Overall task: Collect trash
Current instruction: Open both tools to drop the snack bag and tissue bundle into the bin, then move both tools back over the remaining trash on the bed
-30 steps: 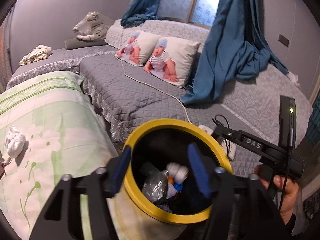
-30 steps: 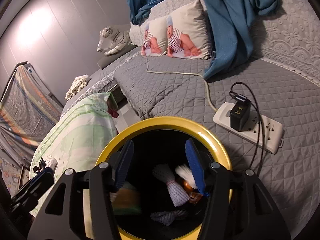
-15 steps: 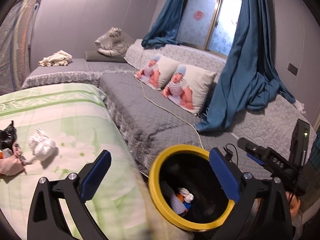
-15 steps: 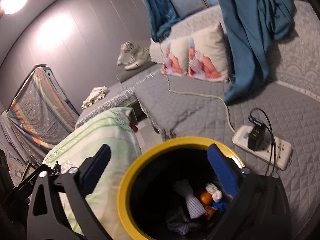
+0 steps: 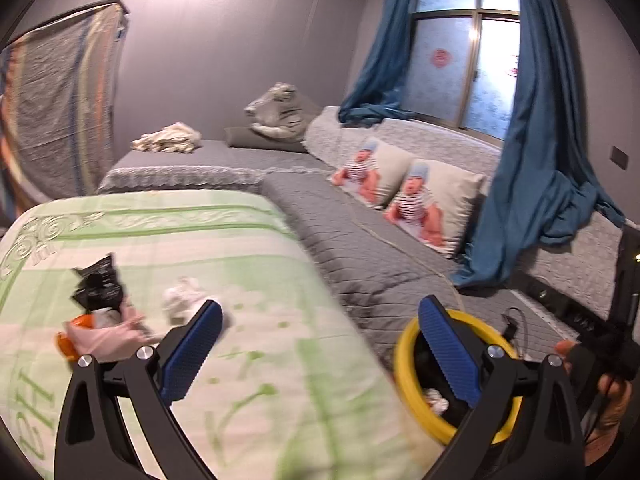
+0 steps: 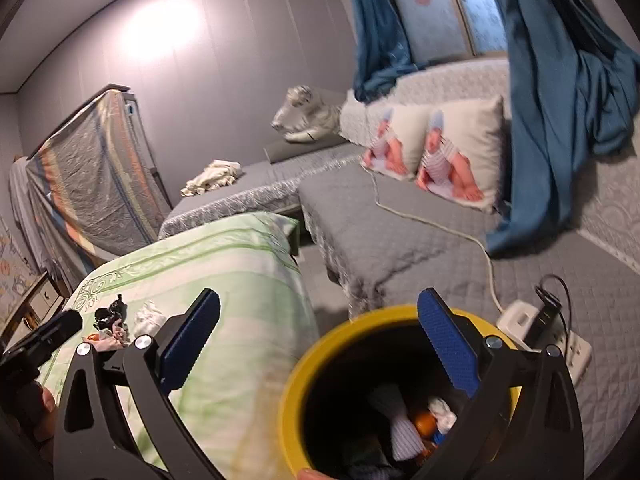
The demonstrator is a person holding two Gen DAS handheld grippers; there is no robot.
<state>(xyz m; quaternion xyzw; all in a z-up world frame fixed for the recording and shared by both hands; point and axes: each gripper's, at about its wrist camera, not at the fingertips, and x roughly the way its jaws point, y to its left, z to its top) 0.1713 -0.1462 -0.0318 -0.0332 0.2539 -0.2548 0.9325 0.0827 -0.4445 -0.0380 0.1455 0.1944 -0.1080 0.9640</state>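
- Both grippers have lifted away from the bin and opened wide.
- Left view: the left gripper [image 5: 318,344] holds nothing; trash [image 5: 98,308] lies on the green bed [image 5: 240,240].
- Right view: only here, trash shows deep inside the bin [image 6: 296,392]; the right gripper [image 6: 318,344] is wide open and empty.

My right gripper [image 6: 318,344] hangs with its blue-padded jaws spread wide and empty above the round yellow-rimmed black bin [image 6: 296,380]. Inside the bin I see a white ribbed wad [image 6: 400,424] and an orange piece [image 6: 425,421]. Left of the bin, crumpled black wrappers [image 6: 110,314] lie on the green-and-white floral bedspread [image 6: 224,264].
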